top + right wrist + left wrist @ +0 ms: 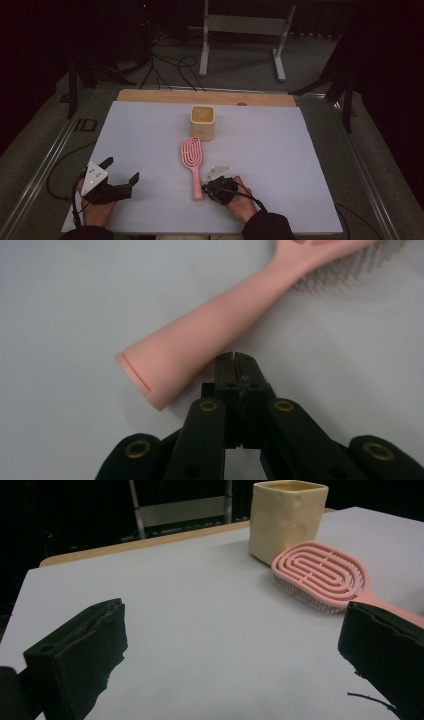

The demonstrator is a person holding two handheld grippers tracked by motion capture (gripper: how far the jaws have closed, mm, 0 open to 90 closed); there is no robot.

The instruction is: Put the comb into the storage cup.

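A pink hairbrush [193, 161] lies flat in the middle of the white table top, head toward a cream square cup [203, 121] and handle toward the person. In the right gripper view my right gripper [234, 358] is shut with nothing between its jaws, and its tips sit right beside the end of the brush handle [200, 347]. From above, the right gripper [205, 189] rests at that handle end. My left gripper [121, 169] stands open at the near left, well apart from the brush. Its view shows the brush head [320, 575] next to the cup [286, 519].
The white sheet [150, 135] covers a wooden table whose far edge [205, 96] shows behind the cup. Beyond it are a metal stand [244, 30] and cables [170, 67] on a dark floor. Rails run along both sides of the table.
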